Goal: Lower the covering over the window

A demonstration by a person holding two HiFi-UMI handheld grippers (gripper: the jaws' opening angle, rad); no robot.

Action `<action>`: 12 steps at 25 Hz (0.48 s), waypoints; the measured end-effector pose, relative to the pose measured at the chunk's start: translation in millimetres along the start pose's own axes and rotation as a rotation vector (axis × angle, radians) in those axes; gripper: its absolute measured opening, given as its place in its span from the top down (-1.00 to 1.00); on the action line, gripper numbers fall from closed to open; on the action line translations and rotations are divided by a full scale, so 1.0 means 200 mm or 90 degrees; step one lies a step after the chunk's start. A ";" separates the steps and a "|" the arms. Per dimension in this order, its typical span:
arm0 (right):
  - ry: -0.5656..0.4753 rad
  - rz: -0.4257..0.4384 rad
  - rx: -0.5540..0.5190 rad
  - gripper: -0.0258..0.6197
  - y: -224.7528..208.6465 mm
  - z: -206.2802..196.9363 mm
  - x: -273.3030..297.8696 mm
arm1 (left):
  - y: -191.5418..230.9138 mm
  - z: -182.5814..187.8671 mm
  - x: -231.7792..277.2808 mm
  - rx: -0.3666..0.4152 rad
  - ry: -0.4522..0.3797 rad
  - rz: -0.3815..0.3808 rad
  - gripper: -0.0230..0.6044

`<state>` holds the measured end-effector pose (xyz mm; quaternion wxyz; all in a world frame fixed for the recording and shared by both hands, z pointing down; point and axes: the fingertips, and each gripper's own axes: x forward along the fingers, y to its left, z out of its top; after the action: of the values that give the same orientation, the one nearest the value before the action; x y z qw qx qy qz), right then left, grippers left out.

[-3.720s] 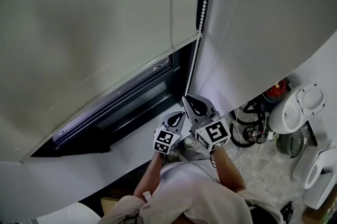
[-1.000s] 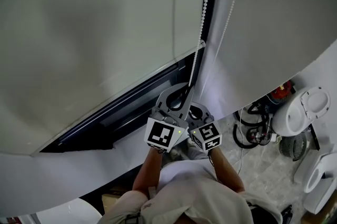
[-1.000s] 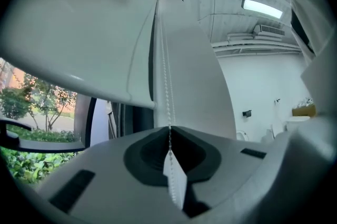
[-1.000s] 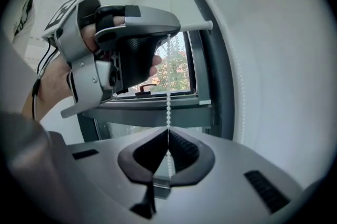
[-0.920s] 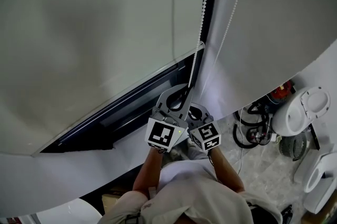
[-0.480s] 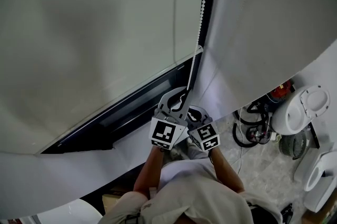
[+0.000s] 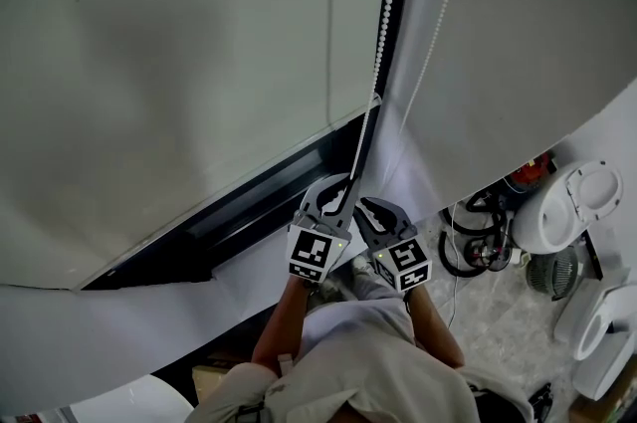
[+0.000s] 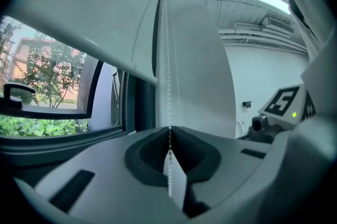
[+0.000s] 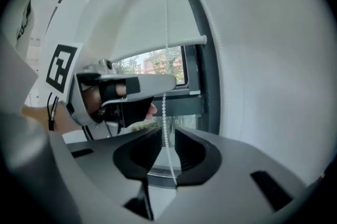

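Note:
A pale roller blind (image 7: 179, 63) covers most of the window (image 7: 249, 202); a dark strip of glass shows under its bottom bar. A white bead chain (image 7: 383, 23) hangs at the blind's right edge. My left gripper (image 7: 343, 184) is shut on that chain; in the left gripper view the bead chain (image 8: 169, 112) runs straight down into the closed jaws of the left gripper (image 8: 169, 136). My right gripper (image 7: 370, 207) sits just below and to the right. Its jaws have just been opening. In the right gripper view the bead chain (image 9: 165, 112) hangs loose in the right gripper's (image 9: 167, 136) gap.
A second white blind (image 7: 498, 43) hangs to the right of the chain. Trees and a building show outside the window (image 8: 47, 96). On the floor at the right lie black cables (image 7: 473, 242), a red object (image 7: 523, 170) and a white fan (image 7: 562, 202).
The left gripper has come down with the chain, and the blind's bottom bar sits a little lower. The right gripper's jaws have opened off the chain and it has shifted down and right.

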<state>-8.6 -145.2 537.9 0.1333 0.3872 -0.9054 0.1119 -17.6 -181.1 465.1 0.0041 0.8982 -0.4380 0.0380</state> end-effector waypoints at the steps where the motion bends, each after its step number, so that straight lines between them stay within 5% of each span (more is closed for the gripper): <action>1: -0.007 -0.015 0.010 0.69 -0.03 0.02 -0.02 | 0.00 -0.02 0.00 -0.001 0.004 0.000 0.86; 5: -0.053 -0.055 0.027 0.69 -0.10 0.15 -0.10 | -0.02 -0.10 -0.01 -0.009 0.021 -0.002 0.86; 12: -0.136 -0.037 -0.034 0.69 -0.10 0.51 -0.17 | -0.05 -0.25 -0.01 -0.025 0.049 -0.008 0.86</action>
<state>13.3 -167.5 433.2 0.0492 0.4196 -0.9054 0.0417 -13.6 -171.7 515.7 0.0389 0.8986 -0.4324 0.0637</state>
